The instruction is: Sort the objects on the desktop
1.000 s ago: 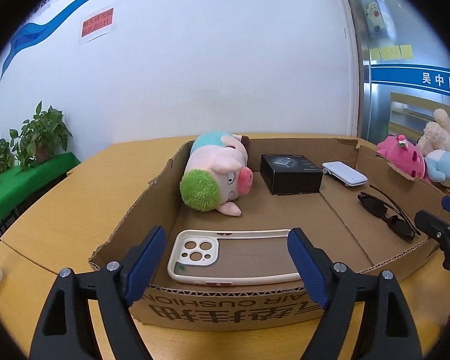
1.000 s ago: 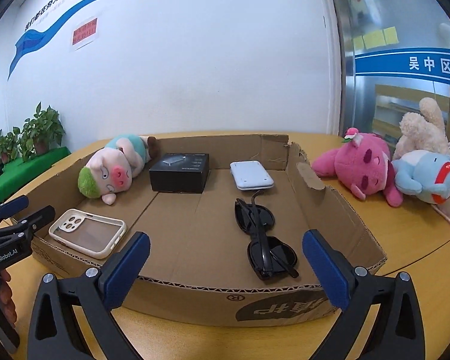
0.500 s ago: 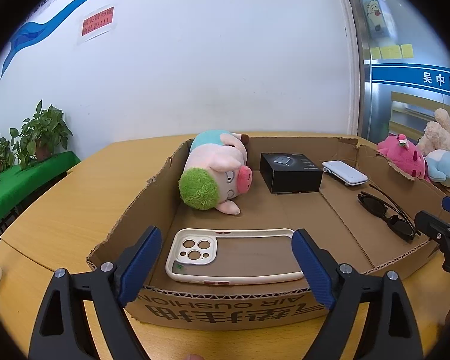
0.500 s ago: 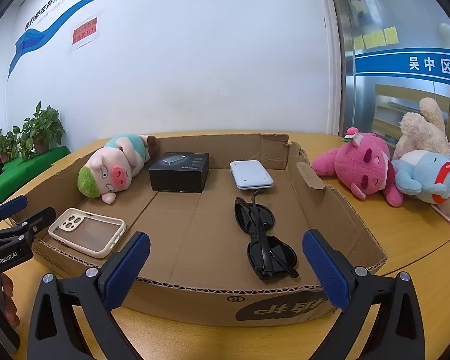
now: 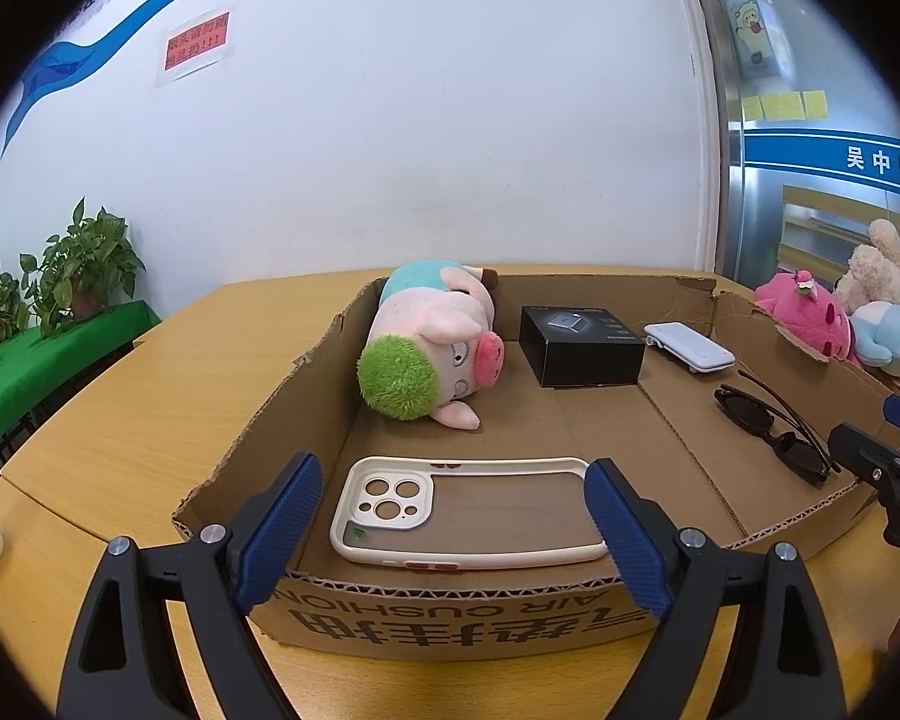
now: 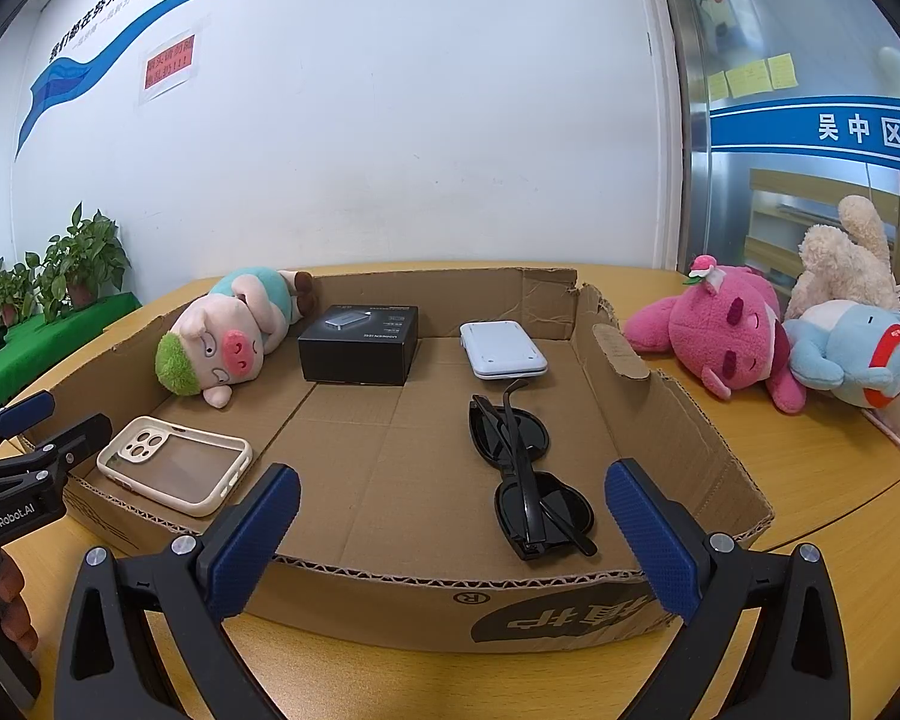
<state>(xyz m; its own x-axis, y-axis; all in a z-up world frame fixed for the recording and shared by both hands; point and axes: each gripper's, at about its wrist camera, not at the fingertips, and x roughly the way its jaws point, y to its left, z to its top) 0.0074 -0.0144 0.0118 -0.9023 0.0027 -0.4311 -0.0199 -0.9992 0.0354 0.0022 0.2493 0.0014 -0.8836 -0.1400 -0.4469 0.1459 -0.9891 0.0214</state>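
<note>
A shallow cardboard tray holds a cream phone case, a pig plush with green hair, a black box, a white power bank and black sunglasses. My left gripper stands open at the tray's near edge, with the phone case lying beyond and between its fingers, untouched. My right gripper is open too, in front of the sunglasses, holding nothing.
Outside the tray on the wooden table lie a pink plush, a blue plush and a beige plush. Potted plants stand on a green surface at far left. A white wall is behind.
The left gripper's jaws stand slightly wider than a second ago. Nothing else has moved.
</note>
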